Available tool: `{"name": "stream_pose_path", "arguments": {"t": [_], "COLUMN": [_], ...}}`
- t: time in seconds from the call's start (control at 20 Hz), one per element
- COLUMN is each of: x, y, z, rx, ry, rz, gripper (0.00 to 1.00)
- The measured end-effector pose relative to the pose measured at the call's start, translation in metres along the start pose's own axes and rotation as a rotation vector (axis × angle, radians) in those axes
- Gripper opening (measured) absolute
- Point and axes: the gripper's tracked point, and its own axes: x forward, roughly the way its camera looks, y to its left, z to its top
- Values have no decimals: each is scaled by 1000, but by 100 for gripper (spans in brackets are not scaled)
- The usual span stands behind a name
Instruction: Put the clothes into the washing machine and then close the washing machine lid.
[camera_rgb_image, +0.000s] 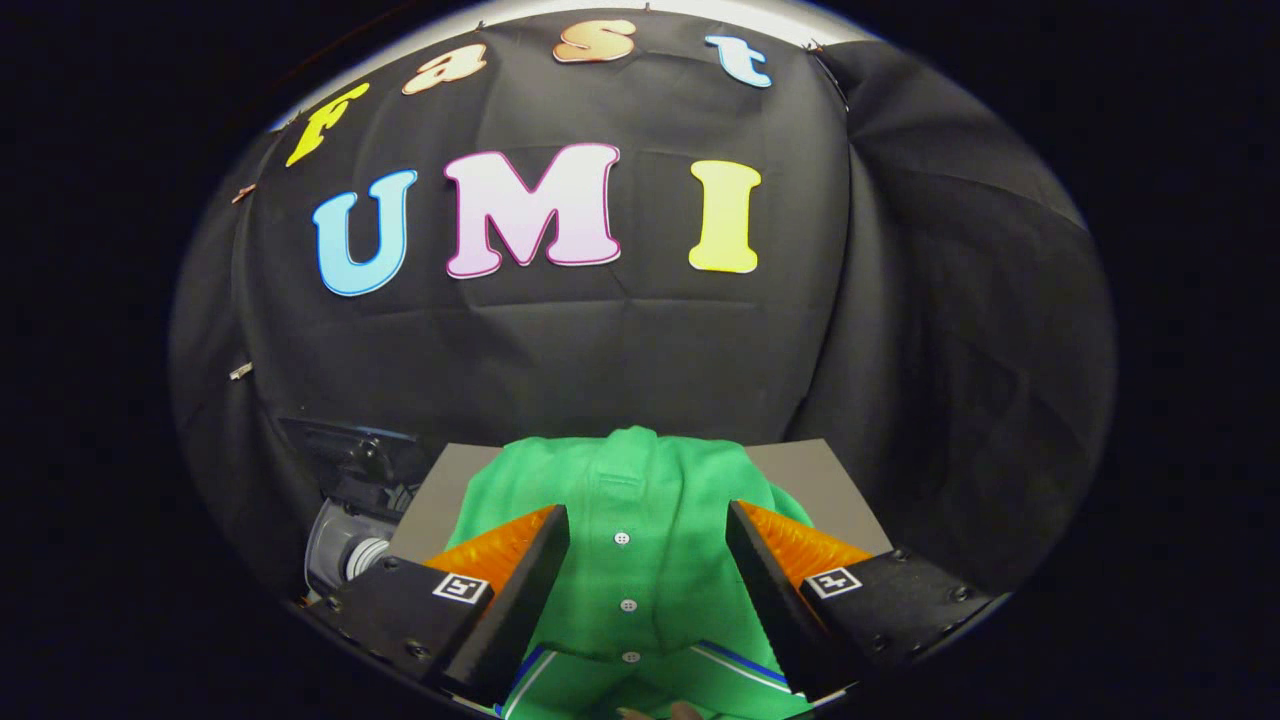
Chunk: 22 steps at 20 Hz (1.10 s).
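Green shirt (640, 500) between fingers, gripper (648, 530) spread apart

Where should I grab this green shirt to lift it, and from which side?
Judging by its pose, pinch the button placket of the green shirt from above. The shirt lies spread flat on the grey surface, so only a bunched fold gives purchase, and the placket already runs between the fingers of the open gripper. Lower, then close across it.

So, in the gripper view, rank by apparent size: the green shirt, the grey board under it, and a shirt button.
1. Green shirt, lying between the open tool fingers.
2. Grey board; the shirt hides much of it, so this order is unsure.
3. Shirt button, clearly smallest.
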Motion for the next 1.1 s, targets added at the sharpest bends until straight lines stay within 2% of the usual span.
{"name": "stream_pose_path", "arguments": {"t": [0.4, 0.6, 0.75, 0.85, 1.0, 1.05, 1.1], "x": [27, 29, 33, 33, 33, 33, 33], "y": [0, 3, 2, 0, 2, 1, 0], "z": [-41, -42, -40, -42, -41, -41, -40], "rx": [-50, -51, -3, -12, -75, -81, -89], "ry": [145, 173, 203, 216, 207, 196, 194], "rz": [-13, -13, 13, 6, -6, -13, -16], "gripper": [99, 98, 100, 93, 28, 27, 11]}}
